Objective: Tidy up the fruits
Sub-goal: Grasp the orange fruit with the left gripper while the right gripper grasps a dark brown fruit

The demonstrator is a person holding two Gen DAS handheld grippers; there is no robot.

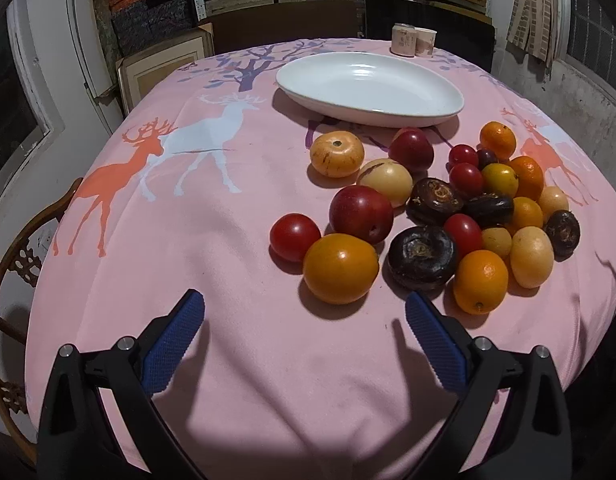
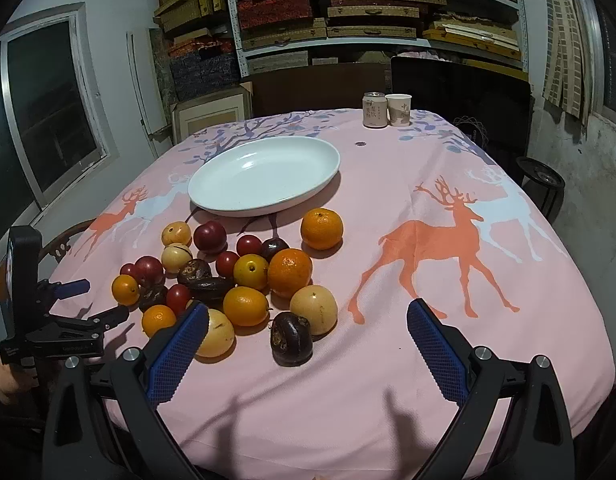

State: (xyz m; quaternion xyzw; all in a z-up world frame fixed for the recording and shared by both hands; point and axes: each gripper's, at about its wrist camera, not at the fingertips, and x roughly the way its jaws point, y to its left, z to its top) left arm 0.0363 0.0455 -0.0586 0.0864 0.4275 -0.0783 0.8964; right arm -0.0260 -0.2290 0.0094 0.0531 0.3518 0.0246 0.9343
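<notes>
- Left gripper [image 1: 303,312]: jaws spread wide, empty, low over the pink tabletop [image 1: 227,360], on the near side of the fruit pile [image 1: 428,208].
- Right gripper [image 2: 308,320]: jaws also wide apart, holding nothing, at the pile's near edge.
- Fruit pile: oranges, red plums, yellow and dark round fruits, clustered just in front of the white oval plate [image 1: 448,98].
- Plate: bare inside.
- Beyond the plate: a can [image 2: 374,110] touching a paper cup [image 2: 398,110].

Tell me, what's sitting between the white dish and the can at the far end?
Nothing but bare pink tablecloth between the white dish and the can, as the right wrist view shows.
</notes>
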